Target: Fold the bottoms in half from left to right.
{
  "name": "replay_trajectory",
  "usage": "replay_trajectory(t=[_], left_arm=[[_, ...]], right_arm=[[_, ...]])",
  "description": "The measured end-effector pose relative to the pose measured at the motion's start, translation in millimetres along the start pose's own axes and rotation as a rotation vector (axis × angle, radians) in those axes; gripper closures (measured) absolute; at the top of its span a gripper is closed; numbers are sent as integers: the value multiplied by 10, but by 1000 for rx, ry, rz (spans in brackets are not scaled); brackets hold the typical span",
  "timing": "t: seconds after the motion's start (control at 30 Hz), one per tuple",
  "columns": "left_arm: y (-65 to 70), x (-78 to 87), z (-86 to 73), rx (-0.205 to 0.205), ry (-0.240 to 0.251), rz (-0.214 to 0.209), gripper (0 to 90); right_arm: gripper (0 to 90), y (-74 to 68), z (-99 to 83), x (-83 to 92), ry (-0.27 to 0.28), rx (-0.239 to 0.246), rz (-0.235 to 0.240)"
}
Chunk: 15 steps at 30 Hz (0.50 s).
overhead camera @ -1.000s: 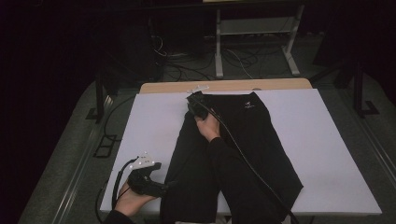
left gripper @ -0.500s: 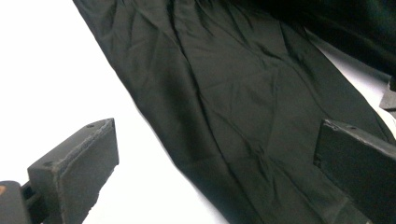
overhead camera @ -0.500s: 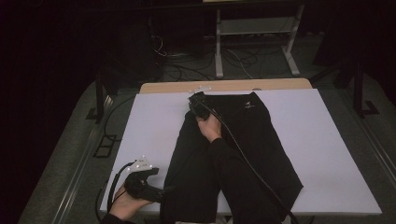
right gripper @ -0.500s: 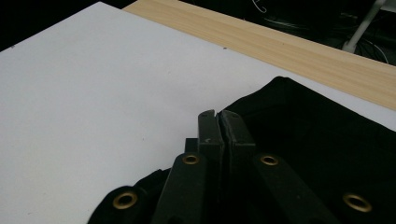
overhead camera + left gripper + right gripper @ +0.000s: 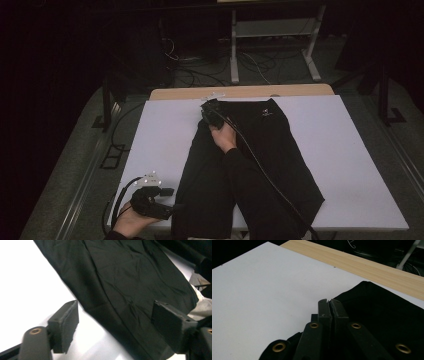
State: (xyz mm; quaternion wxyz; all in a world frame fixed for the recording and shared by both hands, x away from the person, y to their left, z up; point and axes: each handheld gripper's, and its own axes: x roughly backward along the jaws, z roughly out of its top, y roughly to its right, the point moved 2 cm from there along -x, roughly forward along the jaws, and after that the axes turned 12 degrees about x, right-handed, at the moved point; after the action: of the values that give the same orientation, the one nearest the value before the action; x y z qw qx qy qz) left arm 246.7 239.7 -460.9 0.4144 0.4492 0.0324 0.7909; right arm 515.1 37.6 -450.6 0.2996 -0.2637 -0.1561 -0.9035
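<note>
A black garment point(image 5: 250, 165) with a small white logo lies flat on the white table cover point(image 5: 350, 150). My right gripper point(image 5: 206, 107) rests at the garment's far left corner. In the right gripper view its jaws point(image 5: 329, 302) are shut, tips just past the cloth edge; I cannot tell if cloth is pinched. My left gripper point(image 5: 172, 200) lies low at the near left, pointing at the garment's lower left edge. In the left gripper view its jaws point(image 5: 117, 327) have just been closing and still stand apart, with the dark cloth point(image 5: 130, 290) edge between them.
A wooden table edge point(image 5: 250, 92) shows past the white cover. The right gripper's cable point(image 5: 260, 170) trails over the garment toward the near edge. A metal frame point(image 5: 270, 30) and loose cables stand on the dark floor behind the table.
The left gripper has edged a little toward the near edge, closer to the garment's lower left edge, and its jaws have narrowed. The right hand and gripper have kept still.
</note>
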Motion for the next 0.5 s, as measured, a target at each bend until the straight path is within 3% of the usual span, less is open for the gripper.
replay_trajectory(t=[0.1, 0.17, 0.2, 0.27, 0.33, 0.5], left_arm=[[4, 0, -11, -6, -11, 1, 373], [-1, 2, -4, 2, -15, 7, 395], [-4, 2, 0, 4, -16, 13, 474], [-6, 3, 2, 6, -23, 20, 506], [-6, -1, 10, 10, -36, 26, 624], [-14, -18, 27, 19, -52, 36, 751]], right_arm=[[857, 2, 3, 1, 3, 0, 0], [857, 2, 4, 2, 3, 2, -2], [857, 2, 7, 6, 4, 3, -1], [857, 0, 9, 7, 5, 3, -2], [857, -2, 13, 11, 8, 7, -1], [857, -1, 15, 13, 9, 9, 0]])
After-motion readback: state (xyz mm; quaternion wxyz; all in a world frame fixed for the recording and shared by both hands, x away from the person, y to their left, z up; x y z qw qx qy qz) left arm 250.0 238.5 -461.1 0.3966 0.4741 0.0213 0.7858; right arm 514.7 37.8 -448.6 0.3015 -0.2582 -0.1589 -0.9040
